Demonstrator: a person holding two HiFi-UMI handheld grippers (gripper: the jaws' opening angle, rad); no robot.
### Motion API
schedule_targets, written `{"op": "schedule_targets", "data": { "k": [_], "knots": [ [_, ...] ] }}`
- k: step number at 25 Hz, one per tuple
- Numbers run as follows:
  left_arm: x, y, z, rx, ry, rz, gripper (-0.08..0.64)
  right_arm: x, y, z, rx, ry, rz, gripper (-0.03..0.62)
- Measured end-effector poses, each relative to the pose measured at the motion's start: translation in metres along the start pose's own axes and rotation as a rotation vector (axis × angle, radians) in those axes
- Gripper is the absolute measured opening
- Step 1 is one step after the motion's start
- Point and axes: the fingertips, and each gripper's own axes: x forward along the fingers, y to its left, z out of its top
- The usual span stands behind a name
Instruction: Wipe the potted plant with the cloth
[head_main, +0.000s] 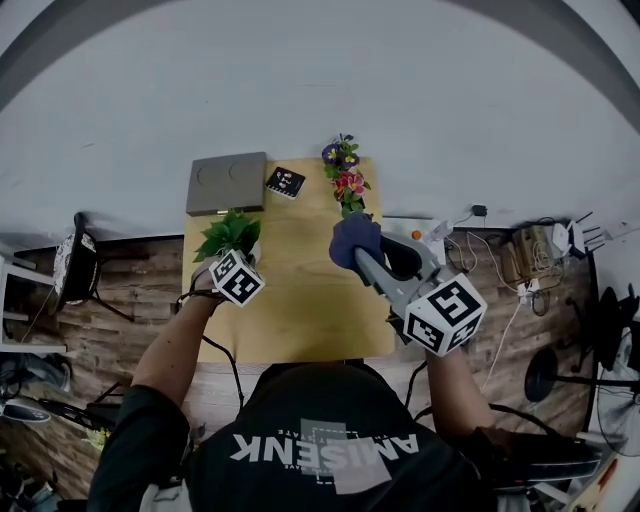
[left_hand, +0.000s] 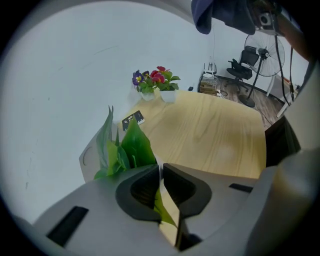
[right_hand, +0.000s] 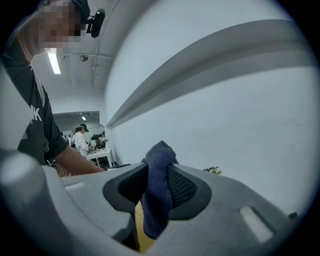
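Head view: leafy potted plant (head_main: 230, 236) just before barely parted left claw (left_hand: 161, 172); right claw (right_hand: 157, 172) clenches cloth (right_hand: 159, 200).

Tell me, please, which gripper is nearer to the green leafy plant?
Left. The left gripper is right at the green leafy plant, jaws at its leaves; the right gripper, holding the cloth, hangs apart across the table.

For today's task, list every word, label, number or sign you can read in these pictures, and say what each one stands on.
"AMISENK", upside down in the head view: white print on the person's black T-shirt.
Smaller print below it: too small to read.
Small black card on the light wooden table: white marks, too blurred to read.
Left marker cube and right marker cube: black-and-white square patterns, no words.
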Motion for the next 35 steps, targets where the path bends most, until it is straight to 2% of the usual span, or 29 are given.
{"op": "schedule_targets", "data": {
  "k": [5,8,10,12,16,18,26,28,32,35],
  "knots": [
    [0.008,-0.014,-0.006,0.014,0.011,-0.009,0.026,-0.002,0.0,-0.003,0.01,0.003,-0.006,0.114],
    [0.011,-0.017,-0.013,0.035,0.022,0.019,0.026,-0.005,0.003,-0.006,0.005,0.012,0.002,0.114],
    [0.01,-0.014,-0.013,0.027,0.02,0.043,0.029,-0.009,0.004,-0.008,0.006,0.015,0.002,0.113],
    [0.01,-0.018,-0.013,0.018,0.015,0.028,0.033,-0.012,0.005,-0.009,0.003,0.015,0.004,0.114],
    [0.008,-0.027,-0.013,0.025,0.013,-0.018,0.107,-0.015,0.005,-0.011,0.002,0.014,-0.006,0.114],
    [0.001,-0.027,-0.01,0.017,-0.004,-0.018,0.114,-0.016,0.006,-0.011,0.0,0.011,-0.004,0.114],
    [-0.048,-0.021,0.0,-0.081,-0.115,0.014,0.114,-0.014,0.016,0.007,-0.026,-0.032,0.057,0.114],
    [-0.066,-0.018,0.002,-0.127,-0.152,0.028,0.114,-0.011,0.02,0.014,-0.029,-0.049,0.074,0.114],
    [-0.112,-0.017,0.017,-0.21,-0.273,0.047,0.114,-0.009,0.029,0.026,-0.047,-0.071,0.116,0.114],
    [-0.151,-0.012,0.029,-0.236,-0.363,0.073,0.114,-0.002,0.034,0.037,-0.053,-0.086,0.143,0.114]
  ]
}}
